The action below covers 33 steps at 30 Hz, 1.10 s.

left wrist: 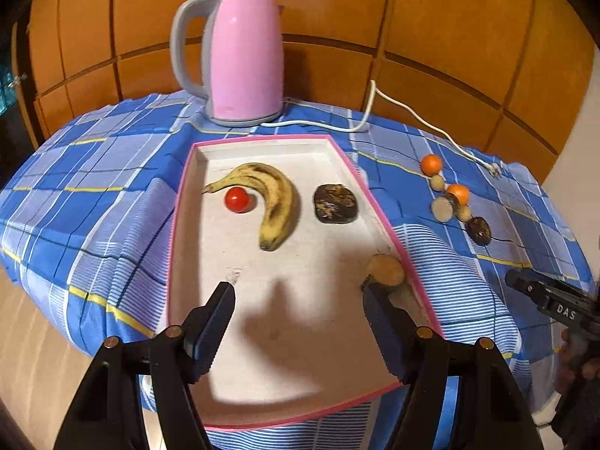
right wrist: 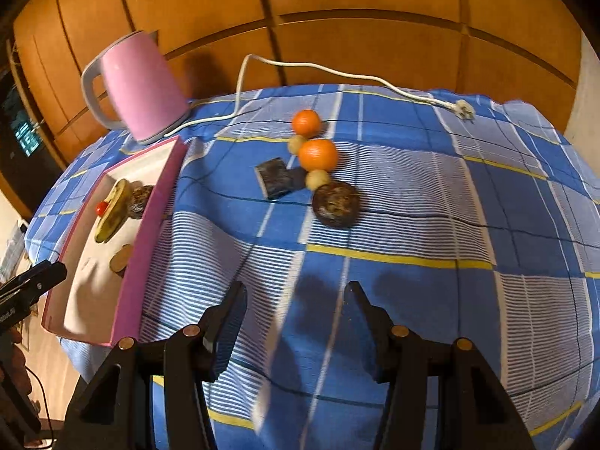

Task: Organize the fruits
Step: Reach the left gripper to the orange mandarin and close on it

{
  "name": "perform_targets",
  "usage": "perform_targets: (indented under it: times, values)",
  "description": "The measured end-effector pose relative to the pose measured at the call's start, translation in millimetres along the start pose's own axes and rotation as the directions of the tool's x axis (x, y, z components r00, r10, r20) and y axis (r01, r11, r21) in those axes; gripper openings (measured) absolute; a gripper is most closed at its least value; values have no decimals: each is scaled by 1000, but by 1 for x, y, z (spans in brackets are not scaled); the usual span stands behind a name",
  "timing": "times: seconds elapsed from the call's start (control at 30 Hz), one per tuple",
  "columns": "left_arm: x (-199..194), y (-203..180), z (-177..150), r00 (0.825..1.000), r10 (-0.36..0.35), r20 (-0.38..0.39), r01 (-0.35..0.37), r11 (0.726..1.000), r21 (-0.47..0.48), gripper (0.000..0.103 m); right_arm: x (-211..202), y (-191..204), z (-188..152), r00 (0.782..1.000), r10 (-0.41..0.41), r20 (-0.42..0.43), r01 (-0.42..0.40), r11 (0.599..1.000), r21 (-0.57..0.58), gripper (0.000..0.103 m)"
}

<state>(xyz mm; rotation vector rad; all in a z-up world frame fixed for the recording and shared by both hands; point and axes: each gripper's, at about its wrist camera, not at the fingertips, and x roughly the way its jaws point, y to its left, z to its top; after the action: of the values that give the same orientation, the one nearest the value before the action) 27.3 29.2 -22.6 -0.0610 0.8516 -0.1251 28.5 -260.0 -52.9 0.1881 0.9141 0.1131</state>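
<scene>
A pink-rimmed white tray (left wrist: 210, 247) holds a spotted banana (left wrist: 277, 202), a red tomato (left wrist: 237, 199), a dark brown fruit (left wrist: 335, 203) and a tan round fruit (left wrist: 386, 270). My left gripper (left wrist: 300, 296) hangs open above the tray's near half with nothing between its fingers; the tan fruit lies just past its right fingertip. On the checked cloth right of the tray lie two oranges (right wrist: 306, 123) (right wrist: 318, 155), small tan balls (right wrist: 317, 179), a dark brown fruit (right wrist: 336, 204) and a dark blocky piece (right wrist: 276, 177). Short of that cluster, my right gripper (right wrist: 296, 292) stands open and empty over the cloth.
A pink kettle (left wrist: 243, 60) stands behind the tray, and its white cord (left wrist: 412, 112) runs across the cloth to a plug (right wrist: 465, 107). Wooden panels close off the back. The table's edges drop away on the left and right.
</scene>
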Motion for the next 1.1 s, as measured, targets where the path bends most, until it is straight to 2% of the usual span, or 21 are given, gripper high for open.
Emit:
perform_targets:
  times: [0.17, 0.33, 0.57, 0.7, 0.83, 1.0, 1.1]
  values:
    - [0, -13, 3, 1000, -30, -8, 30, 999, 42, 71, 1, -14, -3, 1000, -22, 1, 22, 999, 41, 55]
    - [6, -18, 7, 998, -54, -42, 55, 998, 26, 70, 4, -23, -6, 1000, -26, -5, 27, 997, 66, 55]
    - [12, -35, 21, 992, -108, -64, 113, 992, 64, 55, 7, -34, -13, 1000, -28, -10, 29, 996, 86, 55]
    - [18, -50, 41, 981, -181, -72, 187, 980, 75, 52, 4, -35, -14, 999, -37, 0, 37, 997, 72, 55]
    - [23, -74, 62, 978, -199, -63, 206, 971, 125, 52, 3, -35, -15, 999, -38, 13, 37, 997, 64, 55]
    - [46, -101, 84, 962, -243, -128, 260, 955, 141, 52, 6, -38, -15, 999, -30, 12, 29, 997, 68, 55]
    - [60, -119, 93, 948, -274, -163, 299, 942, 154, 46, 6, -39, -16, 1000, -25, 15, 24, 998, 64, 55]
